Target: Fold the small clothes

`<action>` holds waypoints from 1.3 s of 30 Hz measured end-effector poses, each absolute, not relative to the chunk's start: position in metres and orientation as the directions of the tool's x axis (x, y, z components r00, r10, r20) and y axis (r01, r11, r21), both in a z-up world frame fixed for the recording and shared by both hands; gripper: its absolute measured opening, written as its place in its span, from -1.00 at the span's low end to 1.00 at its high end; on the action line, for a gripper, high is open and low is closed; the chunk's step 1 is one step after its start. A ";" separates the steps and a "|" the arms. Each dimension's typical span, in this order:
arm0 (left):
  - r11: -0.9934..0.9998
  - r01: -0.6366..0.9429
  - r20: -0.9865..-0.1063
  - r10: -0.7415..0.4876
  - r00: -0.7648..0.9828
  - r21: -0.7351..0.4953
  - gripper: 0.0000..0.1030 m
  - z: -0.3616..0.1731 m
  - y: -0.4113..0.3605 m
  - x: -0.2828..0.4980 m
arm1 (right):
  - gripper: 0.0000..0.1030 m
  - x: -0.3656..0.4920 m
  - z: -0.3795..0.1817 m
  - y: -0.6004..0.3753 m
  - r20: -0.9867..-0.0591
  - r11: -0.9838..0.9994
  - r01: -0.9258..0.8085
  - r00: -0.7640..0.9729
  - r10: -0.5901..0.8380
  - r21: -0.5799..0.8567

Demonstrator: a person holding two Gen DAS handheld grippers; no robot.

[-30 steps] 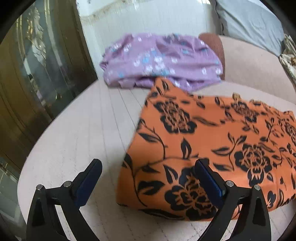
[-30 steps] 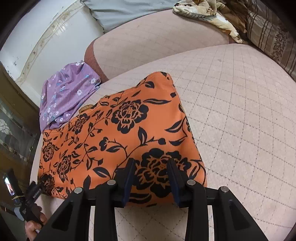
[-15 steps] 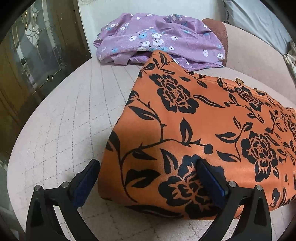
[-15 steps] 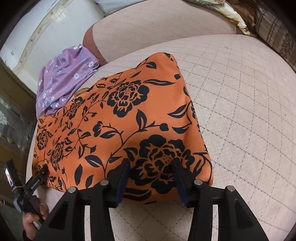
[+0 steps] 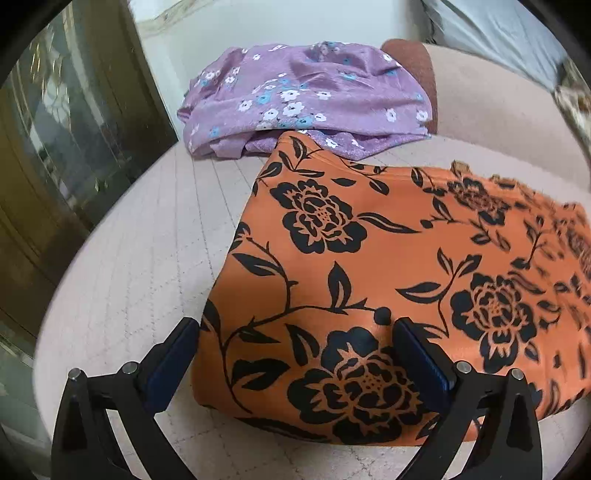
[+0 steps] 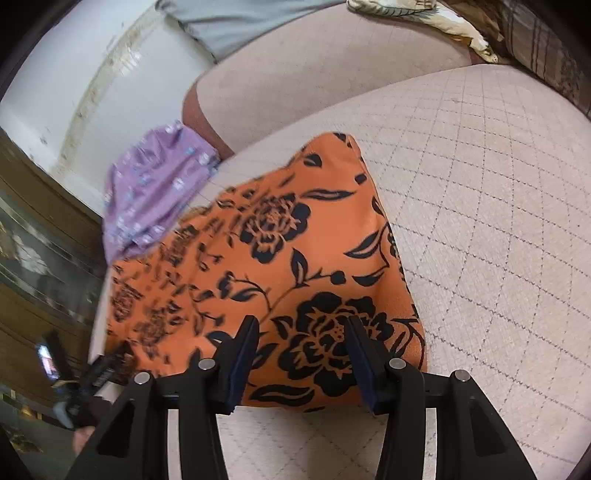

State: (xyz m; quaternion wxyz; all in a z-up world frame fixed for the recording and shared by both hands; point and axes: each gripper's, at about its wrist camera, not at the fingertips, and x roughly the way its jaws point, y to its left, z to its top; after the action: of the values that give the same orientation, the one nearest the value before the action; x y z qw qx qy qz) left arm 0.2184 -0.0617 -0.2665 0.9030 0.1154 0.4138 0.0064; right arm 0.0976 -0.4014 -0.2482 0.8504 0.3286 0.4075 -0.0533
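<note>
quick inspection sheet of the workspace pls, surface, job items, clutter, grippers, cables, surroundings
surface: quilted beige cushion, diamond stitching.
job's things: orange floral garment lying flat; purple floral garment bunched behind it, the orange corner overlapping its edge.
clutter: patterned fabric on the far cushion.
grippers: left gripper open at the orange garment's near left corner; right gripper open over its near right edge.
cables: nothing seen.
surroundings: wooden glass-front cabinet, white wall, grey pillow.

Quilted beige sofa seat (image 6: 480, 221) fills the right, grey pillow (image 6: 236, 22) top centre, glass-fronted wooden cabinet (image 5: 55, 147) on the left edge.
</note>
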 end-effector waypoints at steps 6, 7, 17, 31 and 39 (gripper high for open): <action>0.925 0.111 -0.640 0.160 0.751 0.362 1.00 -0.255 -0.083 0.201 | 0.07 0.093 -0.248 -0.398 -0.702 0.762 0.315 0.669 0.245 0.566; 0.926 0.119 -0.633 0.147 0.760 0.358 1.00 -0.251 -0.084 0.199 | 0.07 0.094 -0.249 -0.396 -0.702 0.762 0.308 0.665 0.256 0.570; 0.959 0.143 -0.633 0.046 0.773 0.244 1.00 -0.229 -0.075 0.191 | 0.27 0.095 -0.259 -0.370 -0.683 0.752 0.200 0.604 0.411 0.629; 0.966 0.130 -0.652 0.050 0.757 0.226 1.00 -0.235 -0.073 0.199 | 0.28 0.101 -0.292 -0.364 -0.661 0.651 0.225 0.493 0.566 0.725; 0.969 0.124 -0.666 0.053 0.744 0.214 1.00 -0.238 -0.071 0.202 | 0.29 0.102 -0.297 -0.365 -0.676 0.644 0.259 0.472 0.566 0.720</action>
State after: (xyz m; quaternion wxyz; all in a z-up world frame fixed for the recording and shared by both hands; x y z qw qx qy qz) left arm 0.2016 -0.0710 -0.2378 0.9256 0.1233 0.3574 -0.0192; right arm 0.1017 -0.3650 -0.2973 0.7538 0.4095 0.5037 0.1020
